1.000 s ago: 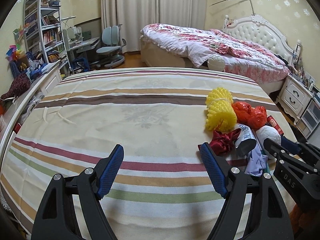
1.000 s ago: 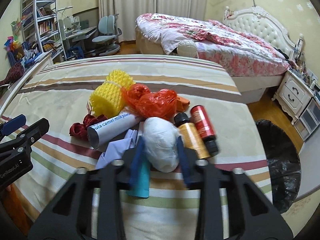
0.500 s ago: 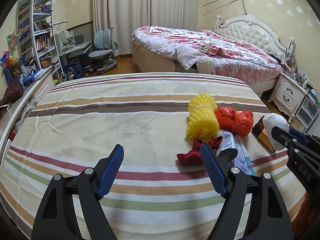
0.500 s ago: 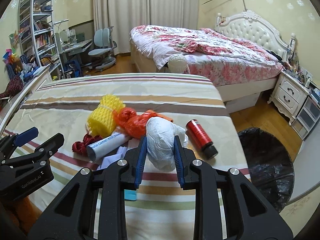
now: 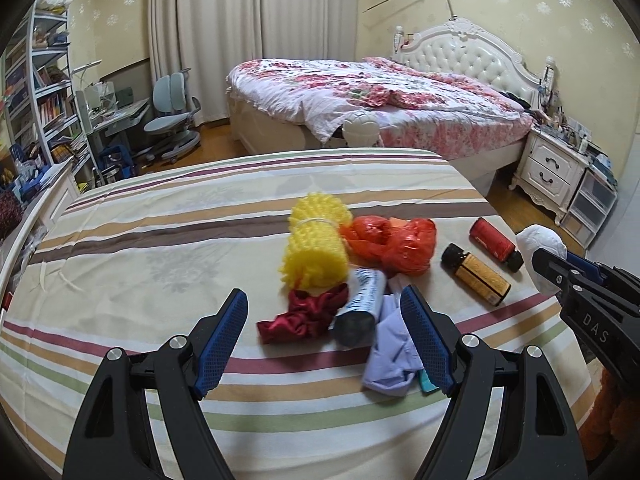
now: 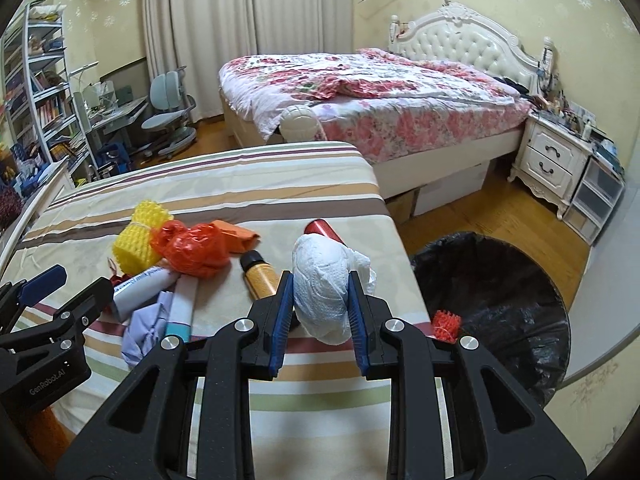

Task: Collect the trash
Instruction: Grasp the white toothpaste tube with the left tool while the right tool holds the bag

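A heap of trash lies on the striped bedsheet [image 5: 160, 240]: a yellow foam net [image 5: 314, 248], an orange plastic bag [image 5: 396, 246], an amber bottle [image 5: 476, 274], a red bottle [image 5: 494, 242], a red cloth [image 5: 304, 314], a white tube [image 5: 362, 300] and a lilac cloth [image 5: 394, 348]. My left gripper [image 5: 322, 296] hovers over the red cloth and tube; its jaws are closing, with nothing pressed between them. My right gripper [image 6: 319, 280] is shut on a white paper wad [image 6: 322, 300], held above the bed's right edge near the black-lined bin [image 6: 500, 280].
The bin stands on the wooden floor right of the striped bed, with a red spiky item [image 6: 446, 326] inside. Beyond are a floral bed [image 5: 380, 96], a white nightstand [image 5: 554, 168], a desk chair [image 5: 172, 120] and bookshelves [image 5: 44, 100] at the left.
My right gripper has lifted the white wad off the heap and carried it right, towards the bin. My left gripper has moved right, over the red cloth and tube.
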Motion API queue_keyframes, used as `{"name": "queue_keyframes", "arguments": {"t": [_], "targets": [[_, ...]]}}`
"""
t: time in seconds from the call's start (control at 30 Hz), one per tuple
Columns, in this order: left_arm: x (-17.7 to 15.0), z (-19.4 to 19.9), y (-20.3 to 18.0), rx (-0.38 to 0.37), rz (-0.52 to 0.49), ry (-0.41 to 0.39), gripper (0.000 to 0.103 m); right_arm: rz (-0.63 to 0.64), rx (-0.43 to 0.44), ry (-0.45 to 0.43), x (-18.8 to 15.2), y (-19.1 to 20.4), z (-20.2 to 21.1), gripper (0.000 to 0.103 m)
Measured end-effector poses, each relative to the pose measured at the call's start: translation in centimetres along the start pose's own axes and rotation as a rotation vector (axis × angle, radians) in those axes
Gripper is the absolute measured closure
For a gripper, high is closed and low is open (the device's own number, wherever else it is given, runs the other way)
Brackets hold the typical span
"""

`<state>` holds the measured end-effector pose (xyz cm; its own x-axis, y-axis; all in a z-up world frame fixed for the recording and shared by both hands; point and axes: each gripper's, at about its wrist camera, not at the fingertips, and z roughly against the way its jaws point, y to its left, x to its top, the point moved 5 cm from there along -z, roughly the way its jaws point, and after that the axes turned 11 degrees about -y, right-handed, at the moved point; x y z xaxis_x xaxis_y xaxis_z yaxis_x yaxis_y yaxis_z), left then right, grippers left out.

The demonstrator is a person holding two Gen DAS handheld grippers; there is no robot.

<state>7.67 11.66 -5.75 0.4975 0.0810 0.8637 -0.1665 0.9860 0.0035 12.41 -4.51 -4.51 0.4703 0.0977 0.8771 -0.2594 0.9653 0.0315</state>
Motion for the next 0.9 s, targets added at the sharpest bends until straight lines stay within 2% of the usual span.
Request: {"name": "queue_keyframes", "arguments": {"t": [0.17,0.23,0.37,0.5,0.57,0.9], "targets": [[-0.8,-1.1,-1.2,-0.025,-0.018,0.048,0.049,-0.032,-0.008,0.008,-0.7,-1.5,0.0,0.077],[-1.2,-1.6,-1.4,-0.026,-0.024,0.065,0.053,-0.041,-0.006,0.01,-1.0,-1.8,0.0,0.077],[-1.7,-2.0,-1.5,-0.041,-0.017,0.081,0.077,-0.045,0.002,0.015,-1.4,-2.1,-0.1,0.077],[-1.9,-1.7,-1.2,-0.047,-0.02,0.079,0.09,-0.048,0.004,0.017,-1.5,-2.2,-0.2,0.077],[-2.0,-1.4,-1.0,-0.067,-0.004,0.078,0.093,-0.048,0.004,0.017,-1.5,-2.2,-0.2,0.077],[-1.4,0.1,0.1,-0.088,0.043,0.057,0.094,-0.04,0.006,0.015,-1.9,-2.2,0.0,0.077]]}}
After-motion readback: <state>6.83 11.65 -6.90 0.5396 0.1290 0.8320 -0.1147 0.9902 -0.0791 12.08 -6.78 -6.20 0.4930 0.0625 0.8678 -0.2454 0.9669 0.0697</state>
